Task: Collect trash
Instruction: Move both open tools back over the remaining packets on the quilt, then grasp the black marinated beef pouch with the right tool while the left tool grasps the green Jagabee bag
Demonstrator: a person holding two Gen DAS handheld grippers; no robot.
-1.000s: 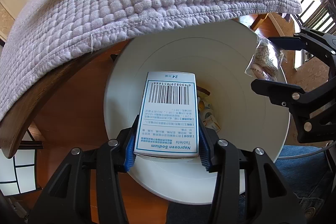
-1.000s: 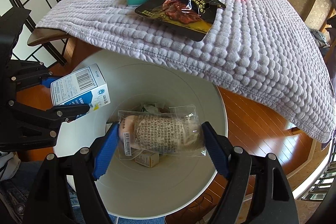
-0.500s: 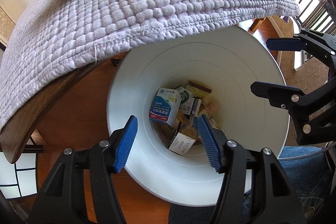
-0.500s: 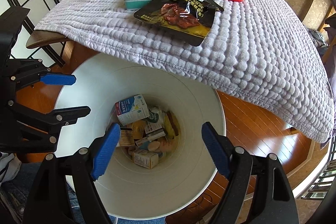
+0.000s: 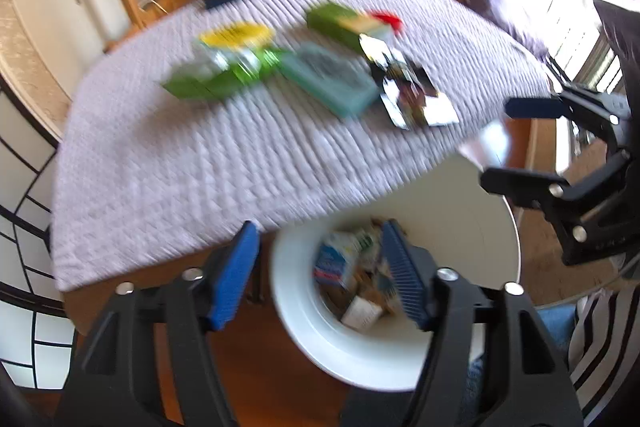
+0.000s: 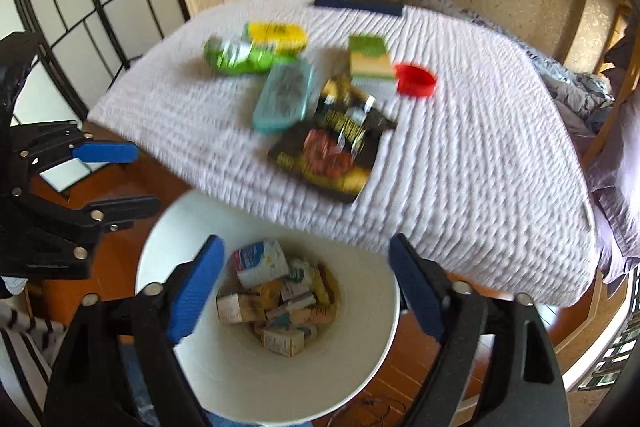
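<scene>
Opening wider, both my left gripper (image 5: pixel 316 275) and my right gripper (image 6: pixel 304 287) are empty, with nothing pressed between their blue pads. Below and just past my jaws stands the white bin (image 6: pixel 360 379), with boxes and wrappers piled at its bottom. Farther ahead, on the quilted cloth (image 6: pixel 460 187), lie the remaining trash: a green bag (image 6: pixel 240 57), a teal case (image 6: pixel 286 97), a dark snack pouch (image 6: pixel 332 151), a green box (image 6: pixel 370 61) and 1 red lid (image 6: pixel 416 79).

One white bin (image 6: pixel 372 379) of small boxes; on the cloth, two green packets (image 6: pixel 240 57), one teal case (image 6: pixel 286 97), one red lid (image 6: pixel 416 79).
</scene>
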